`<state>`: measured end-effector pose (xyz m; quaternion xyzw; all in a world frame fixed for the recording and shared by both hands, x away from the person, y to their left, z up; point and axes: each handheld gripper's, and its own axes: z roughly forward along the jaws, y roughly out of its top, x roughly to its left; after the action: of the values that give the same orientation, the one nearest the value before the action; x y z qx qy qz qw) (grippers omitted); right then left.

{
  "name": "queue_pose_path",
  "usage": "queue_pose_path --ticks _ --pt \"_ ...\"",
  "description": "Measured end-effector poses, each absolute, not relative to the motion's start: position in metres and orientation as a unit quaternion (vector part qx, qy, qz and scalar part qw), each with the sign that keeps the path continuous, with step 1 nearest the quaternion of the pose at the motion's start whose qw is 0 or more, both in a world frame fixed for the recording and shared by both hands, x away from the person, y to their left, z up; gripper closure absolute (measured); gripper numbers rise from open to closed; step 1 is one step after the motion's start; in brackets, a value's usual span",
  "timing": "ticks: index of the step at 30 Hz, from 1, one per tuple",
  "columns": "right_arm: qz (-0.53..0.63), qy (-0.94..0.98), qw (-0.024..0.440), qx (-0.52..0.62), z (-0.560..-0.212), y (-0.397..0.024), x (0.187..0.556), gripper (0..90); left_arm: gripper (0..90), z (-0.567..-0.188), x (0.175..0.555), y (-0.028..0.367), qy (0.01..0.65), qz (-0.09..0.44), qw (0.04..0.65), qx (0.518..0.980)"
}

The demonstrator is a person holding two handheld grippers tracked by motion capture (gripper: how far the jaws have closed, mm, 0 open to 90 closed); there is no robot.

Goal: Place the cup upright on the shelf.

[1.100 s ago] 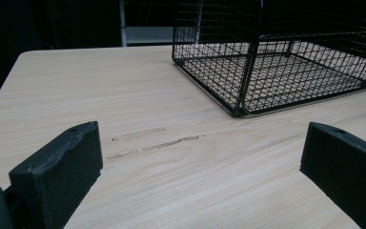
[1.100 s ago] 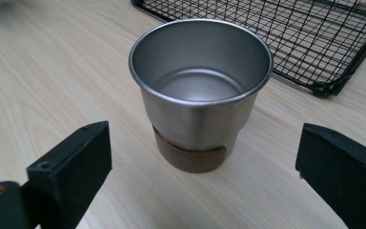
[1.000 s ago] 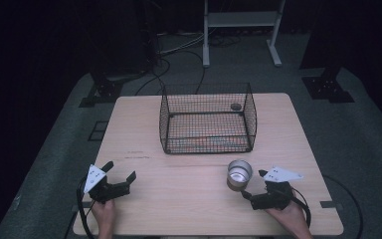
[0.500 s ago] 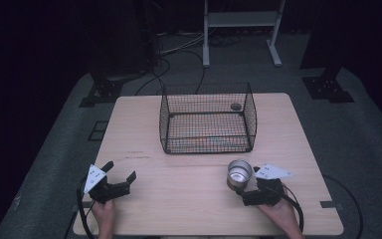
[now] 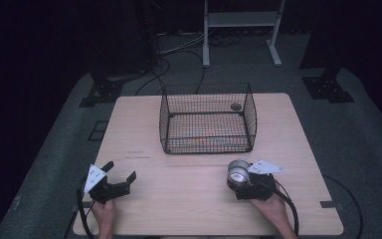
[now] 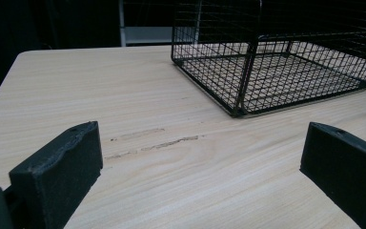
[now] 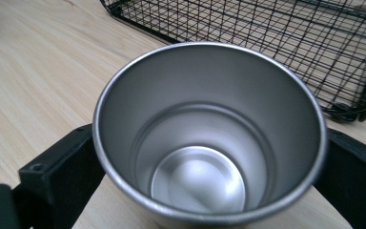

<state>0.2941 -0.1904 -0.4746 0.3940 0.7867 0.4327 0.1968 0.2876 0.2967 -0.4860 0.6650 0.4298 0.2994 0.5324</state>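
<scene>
Right claw (image 7: pixel 205 167) closing around the empty steel cup (image 7: pixel 209 133); wire basket (image 5: pixel 208 119) near.

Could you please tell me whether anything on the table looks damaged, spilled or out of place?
Only a scuffed streak mars the light wooden table, in front of the black wire basket. The shiny steel cup stands upright and empty; nothing is spilled.

One shiny steel cup (image 5: pixel 238 173) is counted near the front edge of the pale wooden table (image 5: pixel 179 199). One black wire-mesh basket (image 5: pixel 207 119) is counted toward the back edge, and two black hand-held grippers, left (image 5: pixel 122 173) and right (image 5: pixel 238 180), are counted.
</scene>
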Motion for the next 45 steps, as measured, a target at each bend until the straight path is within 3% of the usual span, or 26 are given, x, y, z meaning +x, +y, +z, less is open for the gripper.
queue_pose_path --ticks 4,7,19,45 --pt "0.434 0.785 0.204 0.391 -0.475 -0.189 0.295 6.8 0.0 -0.486 0.288 0.297 0.430 0.299 0.533 0.664" --pt "0.446 0.782 0.200 0.387 -0.473 -0.190 0.295 17.1 0.0 -0.486 0.287 0.297 0.430 0.300 0.533 0.664" --pt "0.445 0.784 0.195 0.387 -0.466 -0.195 0.295 17.7 0.0 -0.486 0.288 0.297 0.431 0.301 0.533 0.663" --pt "0.459 0.803 0.162 0.345 -0.406 -0.195 0.305 17.7 0.0 -0.486 0.287 0.297 0.430 0.300 0.533 0.664"
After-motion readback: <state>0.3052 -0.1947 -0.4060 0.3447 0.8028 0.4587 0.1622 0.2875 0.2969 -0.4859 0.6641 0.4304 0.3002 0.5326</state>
